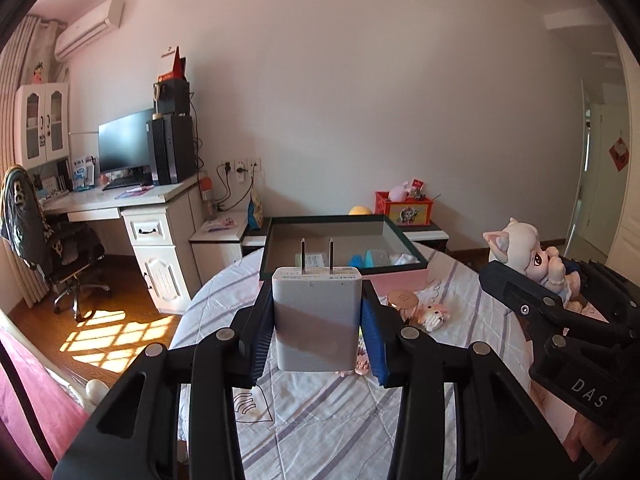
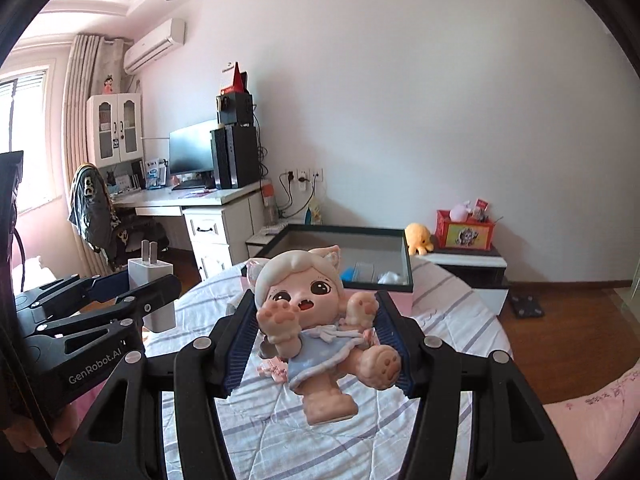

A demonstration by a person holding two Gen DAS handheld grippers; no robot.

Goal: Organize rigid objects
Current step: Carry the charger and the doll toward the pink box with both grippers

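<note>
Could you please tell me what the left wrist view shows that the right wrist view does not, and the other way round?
Only the left wrist view shows the small block-built pink toy and the round rose-gold lid lying on the striped cloth.

Only the right wrist view shows the window, the whole yellow octopus plush and the scale on the floor.

Both show the left hand-held gripper shut on the white charger, the right hand-held gripper shut on the cat-eared doll, and the dark-rimmed storage box.
</note>
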